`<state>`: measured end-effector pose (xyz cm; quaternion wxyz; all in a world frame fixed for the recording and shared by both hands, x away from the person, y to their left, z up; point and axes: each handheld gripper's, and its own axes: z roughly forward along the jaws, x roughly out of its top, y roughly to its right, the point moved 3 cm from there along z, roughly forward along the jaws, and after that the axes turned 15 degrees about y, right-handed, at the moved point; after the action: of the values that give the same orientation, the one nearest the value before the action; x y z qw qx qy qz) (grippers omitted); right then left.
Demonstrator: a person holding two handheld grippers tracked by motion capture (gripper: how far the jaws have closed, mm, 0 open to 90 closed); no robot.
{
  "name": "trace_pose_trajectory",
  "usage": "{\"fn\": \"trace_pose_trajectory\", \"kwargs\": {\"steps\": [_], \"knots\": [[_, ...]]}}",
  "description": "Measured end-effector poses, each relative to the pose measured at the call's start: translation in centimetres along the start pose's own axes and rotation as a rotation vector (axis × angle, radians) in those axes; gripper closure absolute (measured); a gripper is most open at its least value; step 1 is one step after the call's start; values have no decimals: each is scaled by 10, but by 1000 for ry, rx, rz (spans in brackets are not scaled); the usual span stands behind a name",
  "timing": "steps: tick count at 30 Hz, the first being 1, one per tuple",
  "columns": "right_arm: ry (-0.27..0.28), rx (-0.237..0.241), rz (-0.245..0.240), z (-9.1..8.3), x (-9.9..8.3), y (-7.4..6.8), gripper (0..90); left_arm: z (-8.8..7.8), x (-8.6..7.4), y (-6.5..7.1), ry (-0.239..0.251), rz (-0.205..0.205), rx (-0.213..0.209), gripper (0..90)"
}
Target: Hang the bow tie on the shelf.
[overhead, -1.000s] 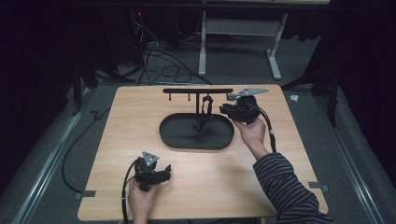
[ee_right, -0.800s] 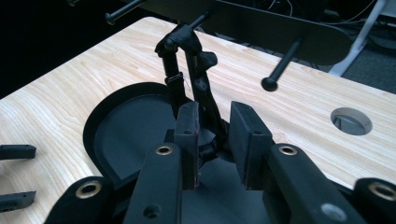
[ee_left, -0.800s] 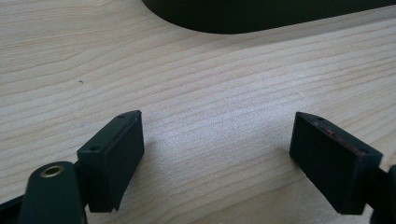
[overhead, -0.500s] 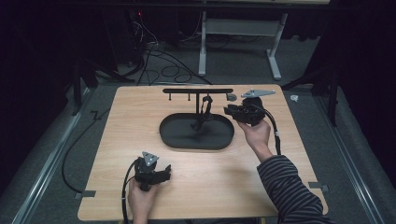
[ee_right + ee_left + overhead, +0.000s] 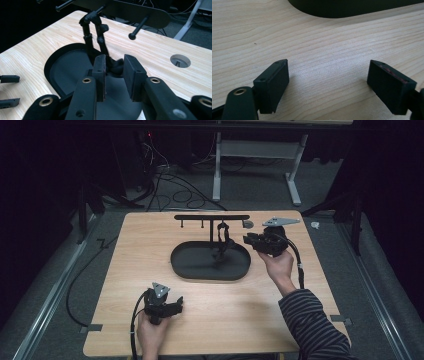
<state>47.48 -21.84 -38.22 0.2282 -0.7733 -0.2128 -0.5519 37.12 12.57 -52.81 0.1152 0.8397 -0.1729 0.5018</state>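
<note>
Wooden counter, dark room. My right gripper barely shifted since second ago: part-open beside black strap hanging from rack, frame centre, over tray; grasp pending. My left gripper released, lower left.

I see a dark room: grey floor, cables at upper left, a white desk frame top centre.

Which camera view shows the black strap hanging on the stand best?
The right gripper view: the black strap hangs close ahead from a peg of the stand, its lower end dropping to the oval tray past the right tool. The high view shows it small and dark; the left gripper view has only wood and tray edge.
</note>
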Motion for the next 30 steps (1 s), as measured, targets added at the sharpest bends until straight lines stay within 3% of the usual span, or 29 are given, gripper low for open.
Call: {"fn": "trace_pose_trajectory", "kwargs": {"steps": [30], "knots": [[22,-24,28,-33,-11,16,722,0,0,0,0,0,0,182]]}}
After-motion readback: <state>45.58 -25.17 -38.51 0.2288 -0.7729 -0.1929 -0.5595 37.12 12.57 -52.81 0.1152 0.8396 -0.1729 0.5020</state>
